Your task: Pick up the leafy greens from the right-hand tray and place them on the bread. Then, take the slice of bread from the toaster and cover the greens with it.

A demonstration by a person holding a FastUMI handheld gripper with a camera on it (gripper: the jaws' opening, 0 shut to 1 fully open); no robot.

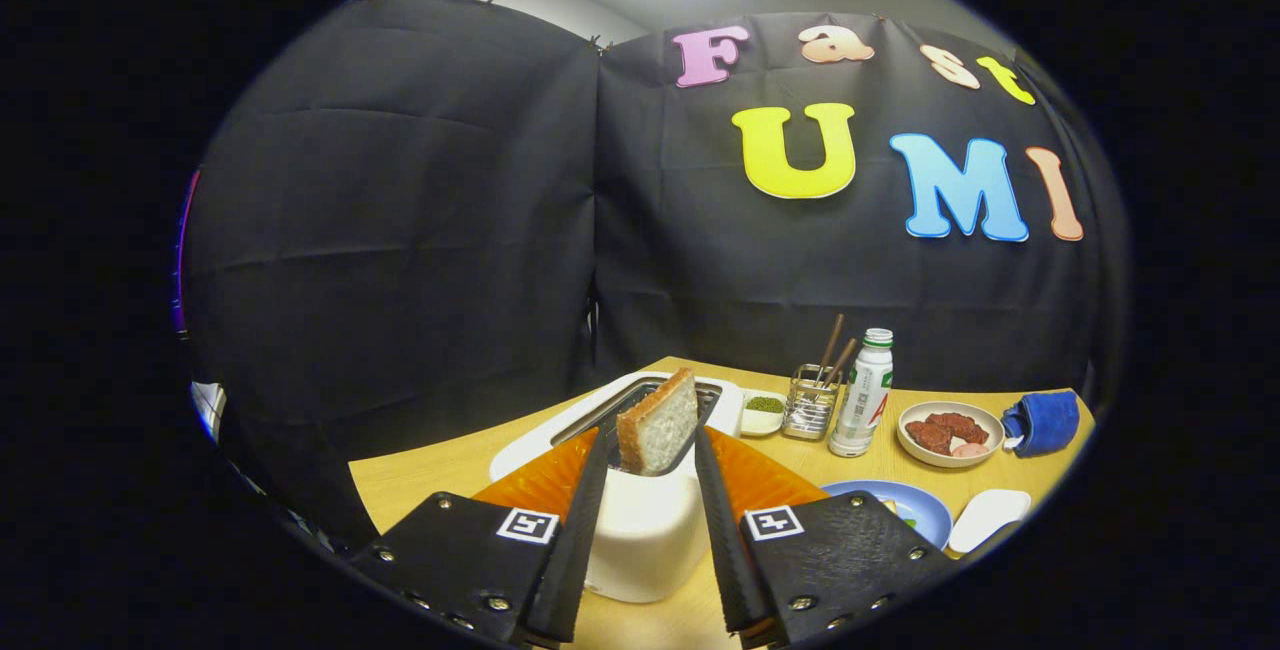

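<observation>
The hand-held gripper [652, 435] grasps the slice of bread [658, 423], we see, both fingers pressing its sides just above the white toaster [640, 530] on the tabletop [420, 485]. Beyond the fingers we see a bottle [862, 392] and a bowl [950, 432].

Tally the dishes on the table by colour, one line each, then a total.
Blue plate: 1
Orange plate: 1
Beige bowl holding meat: 1
Small white dish with green contents: 1
Total: 4
The claw straddles the bread slice in the toaster.
</observation>
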